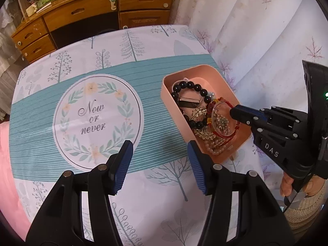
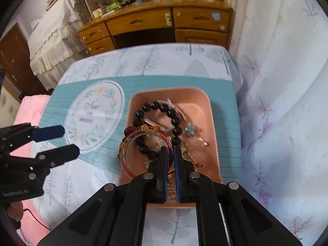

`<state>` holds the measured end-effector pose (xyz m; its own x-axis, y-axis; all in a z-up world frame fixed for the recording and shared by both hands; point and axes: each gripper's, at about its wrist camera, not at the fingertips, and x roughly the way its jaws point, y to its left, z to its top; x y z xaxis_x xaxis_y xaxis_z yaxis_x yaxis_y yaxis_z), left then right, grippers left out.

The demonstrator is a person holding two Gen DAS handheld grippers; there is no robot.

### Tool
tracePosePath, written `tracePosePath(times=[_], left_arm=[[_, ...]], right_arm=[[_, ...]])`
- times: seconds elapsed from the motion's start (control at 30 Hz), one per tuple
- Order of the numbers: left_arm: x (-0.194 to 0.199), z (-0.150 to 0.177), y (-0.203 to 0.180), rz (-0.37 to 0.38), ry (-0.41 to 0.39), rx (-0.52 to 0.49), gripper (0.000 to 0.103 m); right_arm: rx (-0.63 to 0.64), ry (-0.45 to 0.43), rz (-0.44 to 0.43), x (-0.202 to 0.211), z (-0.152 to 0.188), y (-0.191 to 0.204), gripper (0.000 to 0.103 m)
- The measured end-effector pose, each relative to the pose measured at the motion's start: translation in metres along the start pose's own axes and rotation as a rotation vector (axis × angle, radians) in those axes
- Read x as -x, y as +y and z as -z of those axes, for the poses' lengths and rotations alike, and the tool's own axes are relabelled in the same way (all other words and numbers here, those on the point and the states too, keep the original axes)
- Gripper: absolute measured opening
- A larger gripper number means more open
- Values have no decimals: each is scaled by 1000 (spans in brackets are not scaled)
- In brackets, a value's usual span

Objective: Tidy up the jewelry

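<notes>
Inside the pink tray (image 2: 213, 123), at its near-left corner, your right gripper (image 2: 171, 153) has its fingers pinched narrow on the rim of the clear bangle (image 2: 131, 160), a glassy ring tangled with red cord. Your left gripper (image 1: 161, 151) hangs wide apart, well left over the worktop (image 1: 41, 123).

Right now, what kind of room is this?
Probably a bedroom at home: a wooden desk with drawers, leaf-print curtains, and a pink plastic tray of bracelets on a table covered with a tree-print cloth.
</notes>
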<state>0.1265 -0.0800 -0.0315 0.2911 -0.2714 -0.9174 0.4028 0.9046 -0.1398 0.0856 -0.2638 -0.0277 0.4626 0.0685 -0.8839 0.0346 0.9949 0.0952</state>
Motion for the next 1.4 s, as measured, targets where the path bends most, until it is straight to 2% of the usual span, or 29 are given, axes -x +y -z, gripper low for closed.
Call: tracePosePath(times=[0.33,0.47,0.83,1.23,1.4], left_arm=[[-21,3,-3,-5,39,-6,52],[-22,6,-2,1,58,-4,52],[-15,15,3,-23,57,17,52],[-3,40,6,-26,14,62,52],[8,57,9,-50,-36,96,52]], right_arm=[[0,82,29,-34,13,-4,6],[-22,113,29,-39,16,-7,11],[-11,55,13,-9,24,6,12],[-8,-3,-27,20,44,20,12],[-3,-39,-33,31,58,29,12]])
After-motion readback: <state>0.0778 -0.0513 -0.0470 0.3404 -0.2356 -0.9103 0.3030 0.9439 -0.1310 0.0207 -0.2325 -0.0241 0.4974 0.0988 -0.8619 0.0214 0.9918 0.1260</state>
